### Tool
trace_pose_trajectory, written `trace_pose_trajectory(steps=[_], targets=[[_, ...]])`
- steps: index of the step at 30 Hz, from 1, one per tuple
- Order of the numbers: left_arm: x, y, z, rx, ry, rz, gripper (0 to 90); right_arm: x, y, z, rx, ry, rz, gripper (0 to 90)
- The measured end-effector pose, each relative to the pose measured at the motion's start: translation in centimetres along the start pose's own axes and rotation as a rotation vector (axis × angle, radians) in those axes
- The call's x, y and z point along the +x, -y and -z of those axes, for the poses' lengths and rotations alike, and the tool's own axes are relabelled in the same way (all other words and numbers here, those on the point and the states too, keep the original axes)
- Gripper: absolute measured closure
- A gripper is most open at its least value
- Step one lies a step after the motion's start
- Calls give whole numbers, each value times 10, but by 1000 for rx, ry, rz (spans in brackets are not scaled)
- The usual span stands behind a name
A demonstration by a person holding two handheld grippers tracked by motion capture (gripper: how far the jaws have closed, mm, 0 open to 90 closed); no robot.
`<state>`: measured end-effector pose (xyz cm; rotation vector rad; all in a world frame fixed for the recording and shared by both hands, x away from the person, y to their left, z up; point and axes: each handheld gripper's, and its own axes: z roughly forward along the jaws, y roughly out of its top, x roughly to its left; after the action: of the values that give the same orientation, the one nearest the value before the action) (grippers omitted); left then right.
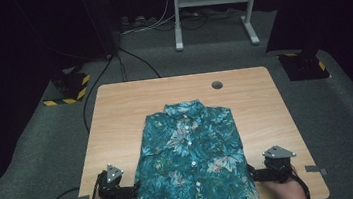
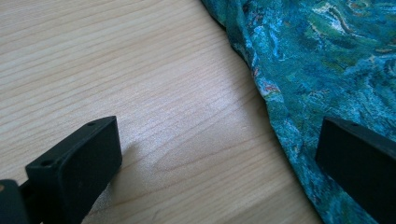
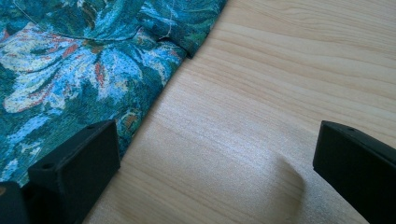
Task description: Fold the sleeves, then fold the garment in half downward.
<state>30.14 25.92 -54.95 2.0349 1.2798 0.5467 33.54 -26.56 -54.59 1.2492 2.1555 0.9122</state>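
Observation:
A teal floral button-up shirt point(image 1: 191, 158) lies flat on the wooden table point(image 1: 116, 116), collar away from me, sleeves folded in, hem over the near edge. My left gripper point(image 1: 135, 188) rests at the shirt's left lower edge, open. In the left gripper view the shirt's edge point(image 2: 299, 84) runs between the wide-apart jaws, one jaw over cloth, the other over bare wood. My right gripper point(image 1: 251, 173) sits at the shirt's right lower edge, open as well. In the right gripper view the shirt point(image 3: 79, 70) lies under the left jaw, with the table's wood point(image 3: 261, 102) under the other.
A round cable hole point(image 1: 217, 85) sits near the table's far edge. Bare wood lies on both sides of the shirt. Beyond the table are grey carpet, a white stand point(image 1: 214, 4), cables and hazard-striped bases point(image 1: 67, 89).

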Motion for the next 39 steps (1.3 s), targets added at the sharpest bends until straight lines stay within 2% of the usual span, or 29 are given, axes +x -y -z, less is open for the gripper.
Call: trace_pose_trajectory(steps=[4, 12, 15, 17, 19, 24, 30, 39], targets=[[0, 0, 0, 0, 0, -1, 9, 1, 0, 1, -8, 10, 6, 12], [1, 0, 0, -3, 5, 5, 8, 2, 1, 2, -16, 0, 12, 14], [2, 0, 1, -9, 25, 7, 5, 1, 1, 2, -19, -7, 9, 13], [3, 0, 2, -31, 37, -4, 5, 1, 1, 3, -26, -16, 15, 12], [4, -2, 3, -31, 51, -13, 5, 1, 1, 3, -30, -19, 15, 12], [3, -8, 8, -41, 73, -34, 5, 1, 0, 4, -47, -32, 21, 10], [5, -19, 10, -49, 118, -19, 6, 3, -7, 8, -74, -45, 44, 10], [8, -36, 10, -61, 138, -17, 6, 3, -20, 9, -77, -64, 49, 6]])
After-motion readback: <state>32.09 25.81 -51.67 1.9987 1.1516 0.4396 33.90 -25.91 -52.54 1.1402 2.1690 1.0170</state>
